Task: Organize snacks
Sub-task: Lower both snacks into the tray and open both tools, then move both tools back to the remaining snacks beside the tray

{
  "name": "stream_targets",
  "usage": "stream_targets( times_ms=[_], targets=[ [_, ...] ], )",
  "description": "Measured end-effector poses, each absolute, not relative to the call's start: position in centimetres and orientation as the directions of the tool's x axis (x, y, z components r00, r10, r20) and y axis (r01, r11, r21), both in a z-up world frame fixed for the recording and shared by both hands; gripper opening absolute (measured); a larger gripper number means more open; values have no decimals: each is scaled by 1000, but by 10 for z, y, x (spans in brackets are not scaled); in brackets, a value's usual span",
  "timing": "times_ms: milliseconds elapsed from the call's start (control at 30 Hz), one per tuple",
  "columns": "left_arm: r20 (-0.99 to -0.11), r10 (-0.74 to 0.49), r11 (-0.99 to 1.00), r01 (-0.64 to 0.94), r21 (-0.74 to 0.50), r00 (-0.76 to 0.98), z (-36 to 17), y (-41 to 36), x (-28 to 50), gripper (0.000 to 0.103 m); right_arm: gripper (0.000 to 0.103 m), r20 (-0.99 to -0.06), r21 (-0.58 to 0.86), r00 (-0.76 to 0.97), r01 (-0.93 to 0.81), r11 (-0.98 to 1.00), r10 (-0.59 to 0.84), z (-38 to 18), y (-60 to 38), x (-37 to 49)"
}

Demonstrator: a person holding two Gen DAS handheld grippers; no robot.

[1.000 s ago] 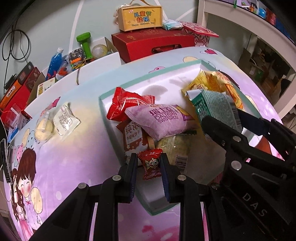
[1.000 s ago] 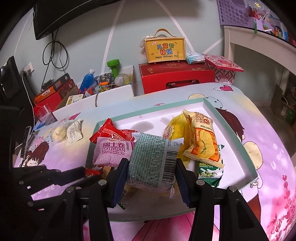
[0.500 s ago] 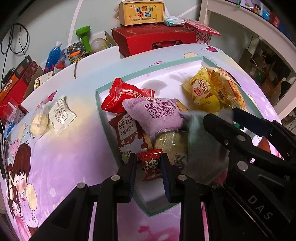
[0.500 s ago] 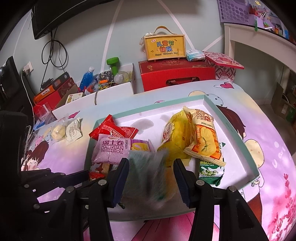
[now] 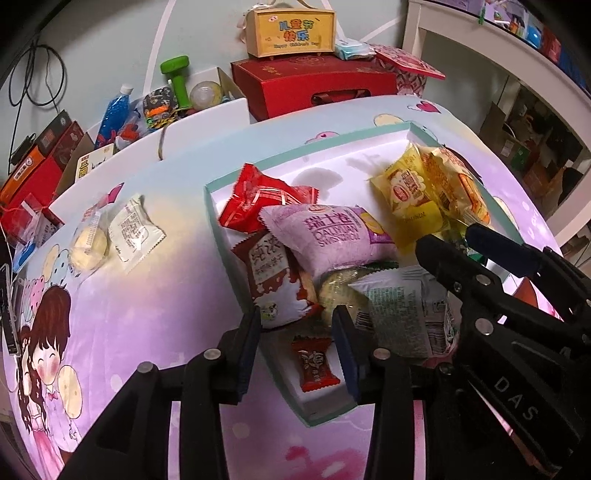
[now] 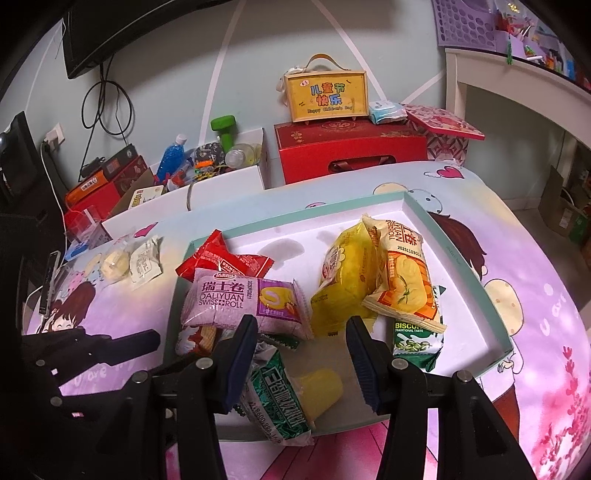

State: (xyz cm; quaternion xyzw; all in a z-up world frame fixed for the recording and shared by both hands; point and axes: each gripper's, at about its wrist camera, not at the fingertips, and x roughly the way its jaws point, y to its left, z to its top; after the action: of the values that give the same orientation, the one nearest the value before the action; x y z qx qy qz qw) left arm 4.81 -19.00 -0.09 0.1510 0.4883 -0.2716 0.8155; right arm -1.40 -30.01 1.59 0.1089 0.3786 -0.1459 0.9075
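The wall (image 6: 166,74) is pale grey-green with thin white lines. A dark screen (image 6: 96,33) hangs at upper left above black cables (image 6: 107,107) and a socket (image 6: 55,134). A white shelf unit (image 6: 517,88) stands at right. Light is dim and purple-tinted.

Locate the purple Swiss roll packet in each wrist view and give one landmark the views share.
Left wrist: purple Swiss roll packet at centre, in the tray, above the left gripper.
Right wrist: same packet left of centre, above the right gripper.
Shared landmark: yellow gift box on the red box.
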Motion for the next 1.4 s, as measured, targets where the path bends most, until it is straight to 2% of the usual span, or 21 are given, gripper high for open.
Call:
stream_targets(
  times_ms=[100, 200, 333, 667, 733, 1300, 1400],
  targets=[
    [-876, -292, 820, 572, -23, 383, 1, -184, 52, 44, 53, -719, 86, 670, 347, 934, -183, 16, -300, -14],
    [-875, -286, 835, 549, -28, 391, 2, -178, 57, 53, 53, -719, 86, 670, 347, 934, -183, 16, -300, -14],
    [-875, -275, 858, 512, -36, 398, 1, -169, 64, 60, 53, -722, 80, 667, 345, 935, -184, 15, -300, -13],
    [-878, -253, 897, 439, -56, 406, -3, -150, 77, 64, 53, -729, 62, 660, 328, 942, -182, 13, -293, -8],
    [-876, -252, 901, 430, -57, 411, -2, -147, 78, 69, 53, -728, 59, 661, 324, 944, -182, 13, -291, -8],
    [-875, -230, 927, 368, -65, 425, -4, -128, 89, 71, 54, -733, 28, 654, 301, 953, -185, 12, -277, 0],
    [-874, -227, 931, 359, -65, 429, -4, -125, 91, 80, 58, -734, 29, 654, 300, 953, -184, 12, -277, 1]
  ],
)
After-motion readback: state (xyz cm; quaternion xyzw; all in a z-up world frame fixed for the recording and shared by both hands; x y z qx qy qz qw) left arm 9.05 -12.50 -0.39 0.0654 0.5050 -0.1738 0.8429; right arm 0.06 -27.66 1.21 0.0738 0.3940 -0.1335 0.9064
